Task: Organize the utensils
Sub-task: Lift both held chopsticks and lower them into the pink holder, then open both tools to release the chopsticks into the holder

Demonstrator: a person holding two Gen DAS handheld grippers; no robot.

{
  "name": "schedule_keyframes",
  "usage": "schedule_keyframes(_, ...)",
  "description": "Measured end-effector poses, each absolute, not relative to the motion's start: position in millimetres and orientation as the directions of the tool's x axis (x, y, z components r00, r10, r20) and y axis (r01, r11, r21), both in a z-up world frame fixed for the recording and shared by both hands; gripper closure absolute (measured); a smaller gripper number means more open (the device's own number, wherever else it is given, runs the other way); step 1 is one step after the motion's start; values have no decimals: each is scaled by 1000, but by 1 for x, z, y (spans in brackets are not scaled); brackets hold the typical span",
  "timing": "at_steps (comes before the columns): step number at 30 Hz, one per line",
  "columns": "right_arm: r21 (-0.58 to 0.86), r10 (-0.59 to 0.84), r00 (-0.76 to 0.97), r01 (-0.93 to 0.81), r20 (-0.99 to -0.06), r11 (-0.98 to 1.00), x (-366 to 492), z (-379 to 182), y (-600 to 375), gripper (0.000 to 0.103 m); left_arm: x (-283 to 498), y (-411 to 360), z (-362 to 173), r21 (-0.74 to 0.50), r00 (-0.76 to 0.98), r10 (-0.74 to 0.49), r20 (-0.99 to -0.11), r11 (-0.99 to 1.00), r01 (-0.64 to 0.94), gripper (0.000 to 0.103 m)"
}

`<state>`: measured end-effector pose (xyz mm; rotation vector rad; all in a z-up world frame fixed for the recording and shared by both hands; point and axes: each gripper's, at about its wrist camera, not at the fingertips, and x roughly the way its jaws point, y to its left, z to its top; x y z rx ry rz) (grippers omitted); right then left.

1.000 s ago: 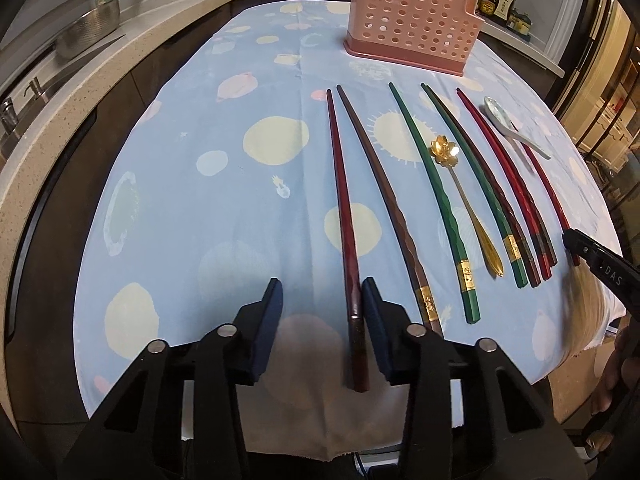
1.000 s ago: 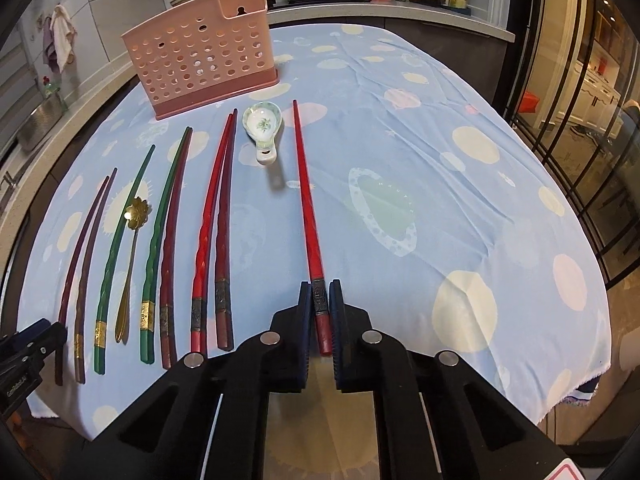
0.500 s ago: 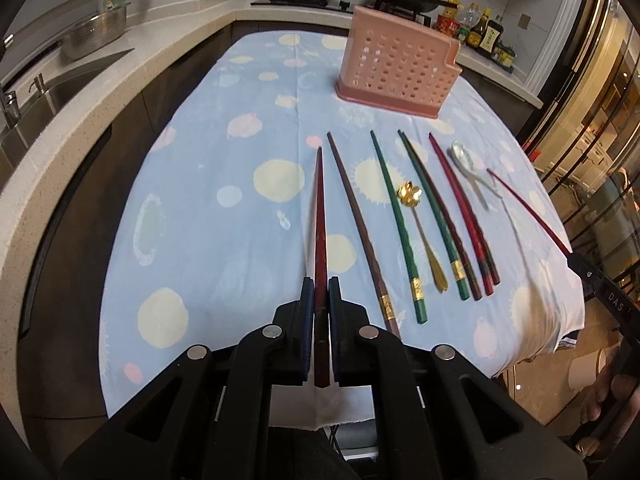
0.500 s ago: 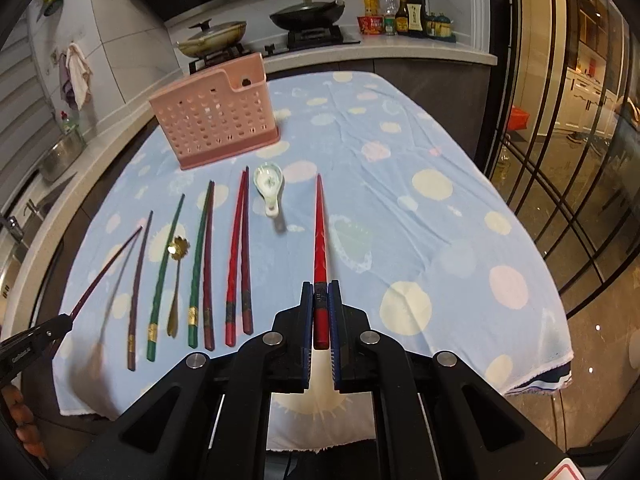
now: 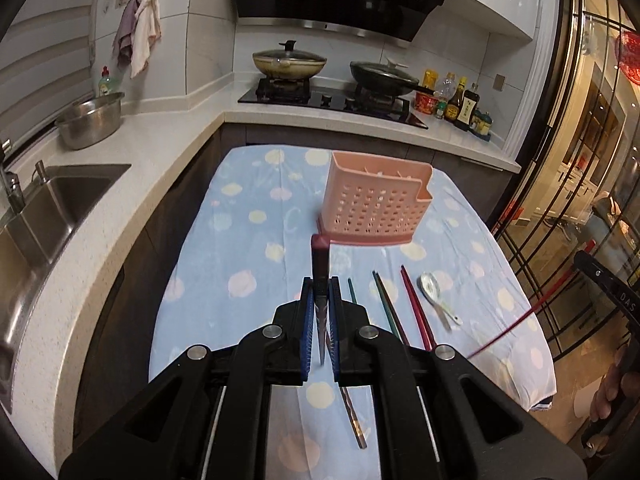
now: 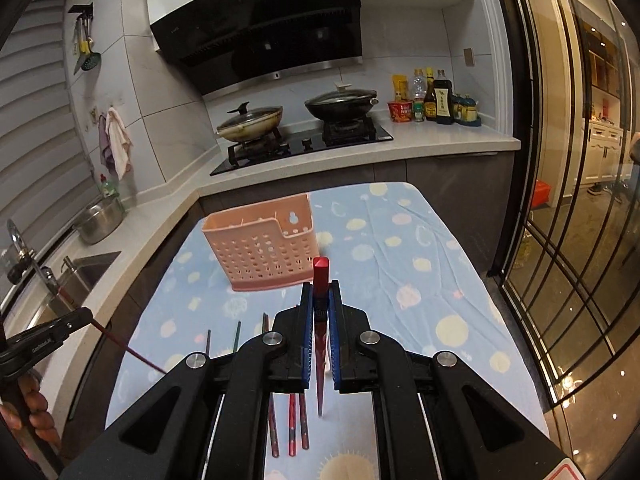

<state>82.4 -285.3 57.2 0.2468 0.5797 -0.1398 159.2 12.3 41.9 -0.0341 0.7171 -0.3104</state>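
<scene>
My left gripper point(image 5: 321, 285) is shut on a dark red chopstick point(image 5: 320, 248), held in the air with its thick end up. Beyond it a pink perforated utensil holder point(image 5: 376, 208) stands on the blue spotted cloth point(image 5: 248, 240). My right gripper point(image 6: 321, 286) is shut on a bright red chopstick point(image 6: 321, 270), also off the cloth, in front of the holder point(image 6: 260, 248). On the cloth lie a brown chopstick point(image 5: 352, 420), green ones point(image 5: 386, 300), a red pair point(image 5: 416, 312) and a ceramic spoon point(image 5: 434, 292). Each view catches the other gripper point(image 5: 608, 284) point(image 6: 44, 336) at its edge.
A stove with two lidded pans point(image 5: 290, 64) and sauce bottles point(image 5: 460, 104) lines the counter behind the table. A sink point(image 5: 60, 200) and steel bowl point(image 5: 90, 124) are at the left. Glass doors point(image 6: 568, 240) stand at the right. A person's hand point(image 6: 36, 420) grips the left tool.
The left gripper closed on the dark red chopstick. Both grippers then rose with their chopsticks off the cloth and tilted up, bringing the stove and hood into view.
</scene>
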Motion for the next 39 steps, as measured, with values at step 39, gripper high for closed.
schedule_keyframes(39,185,-117,863,234,-491,954,314,66,-304,93,367,-61,60,-163,783,-270,-560,963,215,88)
